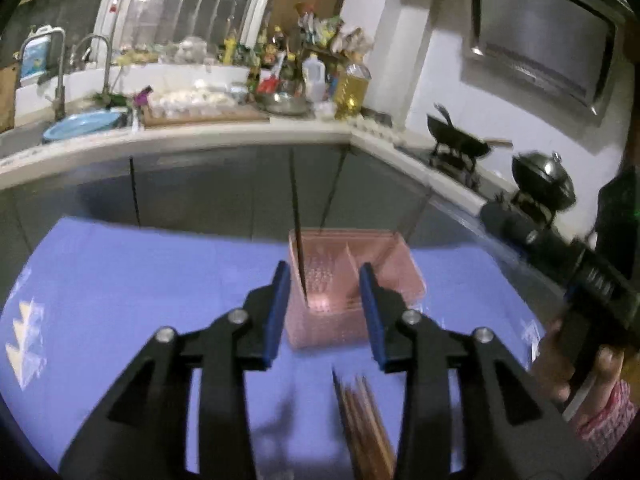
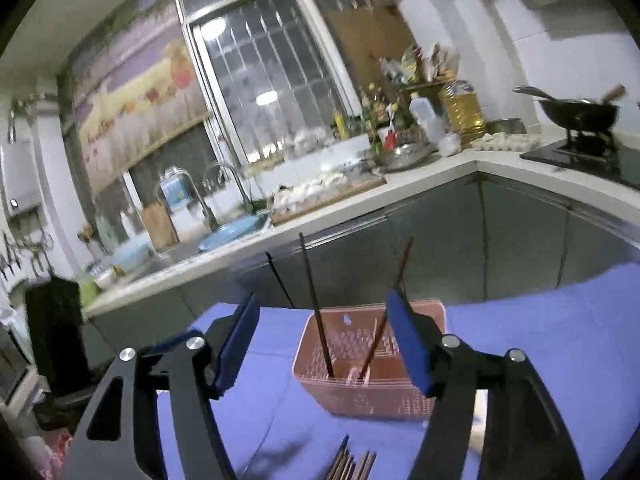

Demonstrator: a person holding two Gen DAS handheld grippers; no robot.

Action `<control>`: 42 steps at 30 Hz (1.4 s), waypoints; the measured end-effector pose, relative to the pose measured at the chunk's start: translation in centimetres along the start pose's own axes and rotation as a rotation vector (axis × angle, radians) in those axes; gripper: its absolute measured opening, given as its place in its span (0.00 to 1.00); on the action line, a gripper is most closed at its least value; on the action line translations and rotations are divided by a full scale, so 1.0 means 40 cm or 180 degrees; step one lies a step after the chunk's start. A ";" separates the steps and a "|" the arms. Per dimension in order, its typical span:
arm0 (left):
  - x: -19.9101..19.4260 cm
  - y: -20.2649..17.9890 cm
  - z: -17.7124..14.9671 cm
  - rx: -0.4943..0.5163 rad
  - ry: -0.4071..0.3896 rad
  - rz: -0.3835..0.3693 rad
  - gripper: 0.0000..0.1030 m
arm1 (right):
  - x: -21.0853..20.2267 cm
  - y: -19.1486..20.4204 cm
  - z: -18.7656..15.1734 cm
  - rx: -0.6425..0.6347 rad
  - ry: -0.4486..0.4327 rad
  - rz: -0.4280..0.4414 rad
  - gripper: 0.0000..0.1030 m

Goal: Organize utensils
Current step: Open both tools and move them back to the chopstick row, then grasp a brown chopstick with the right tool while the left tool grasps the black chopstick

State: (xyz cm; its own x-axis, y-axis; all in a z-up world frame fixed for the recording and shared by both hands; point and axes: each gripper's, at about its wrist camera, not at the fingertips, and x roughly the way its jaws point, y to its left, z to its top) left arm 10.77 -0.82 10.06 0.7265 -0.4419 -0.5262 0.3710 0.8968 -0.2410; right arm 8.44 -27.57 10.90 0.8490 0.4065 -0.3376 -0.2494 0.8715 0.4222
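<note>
A pink perforated utensil basket [image 1: 394, 266] stands on the blue tablecloth [image 1: 140, 280]; it also shows in the right wrist view [image 2: 376, 396]. Dark chopsticks [image 1: 297, 224] stand upright in it, three of them in the right wrist view [image 2: 314, 304]. A bundle of brown chopsticks [image 1: 366, 428] lies on the cloth near me, also in the right wrist view [image 2: 352, 462]. My left gripper [image 1: 325, 316] is open and empty, just in front of the basket. My right gripper [image 2: 324, 346] is open and empty, above the basket's near side. The right gripper's body [image 1: 588, 280] shows at the right of the left wrist view.
A kitchen counter [image 1: 240, 130] runs behind the table, with a sink and blue basin [image 1: 82, 124], bottles, a cutting board and a wok on a stove [image 1: 460, 144]. A dark pot [image 1: 544, 180] stands at right. Grey cabinet fronts [image 2: 440, 232] lie beyond the table edge.
</note>
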 end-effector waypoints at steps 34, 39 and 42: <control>0.126 -0.094 -0.427 0.0272 0.1417 0.0000 0.20 | 0.004 0.002 -0.480 0.0041 0.1531 -0.0551 0.14; 0.119 -0.080 -0.430 0.0251 0.1389 0.0086 0.20 | 0.017 0.015 -0.488 -0.0011 0.1588 -0.0551 0.14; 0.119 -0.079 -0.430 0.0258 0.1386 0.0100 0.20 | 0.026 0.016 -0.496 0.0025 0.1633 -0.0536 0.14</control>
State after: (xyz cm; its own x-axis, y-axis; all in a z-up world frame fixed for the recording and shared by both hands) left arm 3.10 -5.42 -5.73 0.4332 -0.3492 -0.8309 0.4094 0.8975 -0.1638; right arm -0.10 -21.14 -5.88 0.5400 0.3448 -0.7678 -0.1244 0.9349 0.3324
